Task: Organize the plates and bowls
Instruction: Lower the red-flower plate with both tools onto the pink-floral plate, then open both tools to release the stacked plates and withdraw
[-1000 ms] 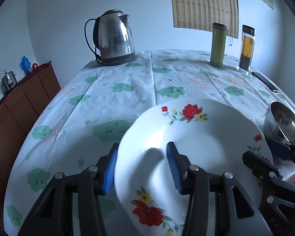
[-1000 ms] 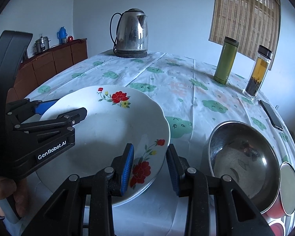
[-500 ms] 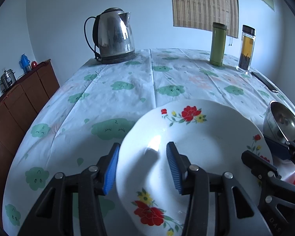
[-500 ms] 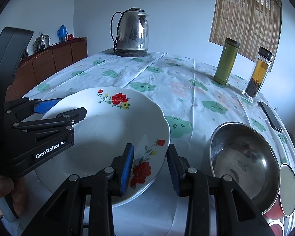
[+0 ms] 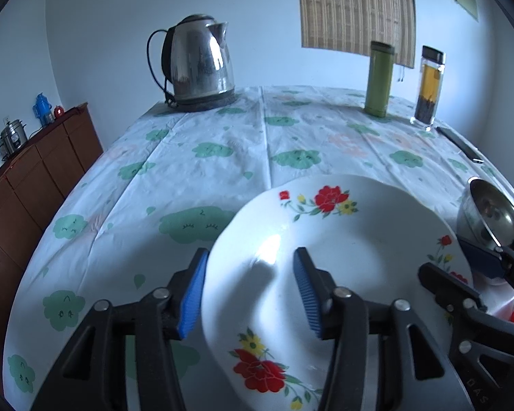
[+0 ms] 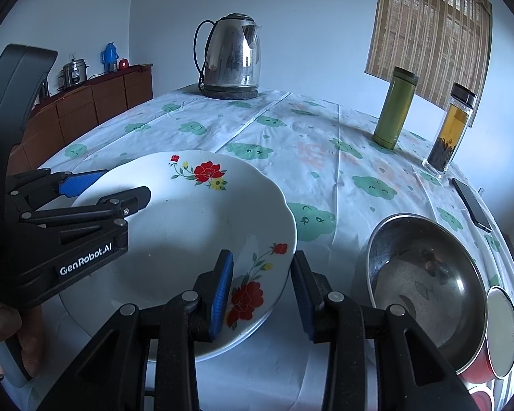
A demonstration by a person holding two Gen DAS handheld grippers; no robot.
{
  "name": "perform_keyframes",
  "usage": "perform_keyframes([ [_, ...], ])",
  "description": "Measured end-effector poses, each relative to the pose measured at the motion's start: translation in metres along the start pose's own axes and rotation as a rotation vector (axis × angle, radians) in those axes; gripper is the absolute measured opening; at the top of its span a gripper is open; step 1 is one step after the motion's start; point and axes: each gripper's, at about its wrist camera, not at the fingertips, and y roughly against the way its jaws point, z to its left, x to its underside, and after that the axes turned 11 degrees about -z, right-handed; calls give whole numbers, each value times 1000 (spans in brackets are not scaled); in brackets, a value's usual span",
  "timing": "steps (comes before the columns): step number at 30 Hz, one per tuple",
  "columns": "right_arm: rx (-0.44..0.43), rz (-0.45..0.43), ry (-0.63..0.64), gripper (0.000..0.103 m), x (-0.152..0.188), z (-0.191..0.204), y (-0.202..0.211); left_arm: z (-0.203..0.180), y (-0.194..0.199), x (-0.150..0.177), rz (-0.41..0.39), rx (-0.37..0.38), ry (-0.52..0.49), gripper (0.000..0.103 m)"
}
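Over on my left, my left gripper (image 5: 248,294) straddles the near-left rim of the floral plate (image 5: 342,239), fingers (image 5: 192,294) spread apart, one blue pad outside the edge and one over the white well, and I can't see either actually pressing the china, so I call it released, not yet clamped. The plate sits on the clouded cloth of the worktop (image 5: 202,157), close to my side, with what looks like a second plate edge showing beneath it, though I can't be certain it's a stack. It looks like glazed ceramic to me: stiff, fairly heavy, slick under rubber, and it will chip if it knocks the steel next door. Best hold, I reckon, is right on the rim, pads biting above and below the lip, both sides sharing the weight. Moving right, my right gripper (image 6: 262,291) frames the plate's near-right edge by the red flower, fingers (image 6: 222,291) likewise parted and gripping nothing. Just beside it stands the steel bowl (image 6: 425,284), resting on a red container (image 6: 476,373) at the worktop's edge, light, rigid and noisy, I'd guess. Far back stand the kettle (image 6: 231,58), green flask (image 6: 395,106) and tea bottle (image 6: 452,126), well clear.
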Motion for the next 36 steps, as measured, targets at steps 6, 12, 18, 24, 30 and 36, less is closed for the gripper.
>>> perform_keyframes([
  [6,-21,-7,-16,45,-1,-1,0,-4,8,-2,-36,-8,-19,73],
  [12,-30,-30,-28,51,-1,-2,3,12,9,-4,-43,-19,45,77],
  [18,-54,-78,-19,53,-5,3,10,17,11,-2,-55,-34,54,78],
  [24,-49,-92,-26,53,-6,1,11,20,12,-1,-55,-38,63,84],
  [30,-54,-96,-30,53,-5,1,12,20,14,-1,-65,-42,63,89],
  [36,-64,-124,-21,53,-9,8,33,21,16,-1,-74,-40,68,90],
])
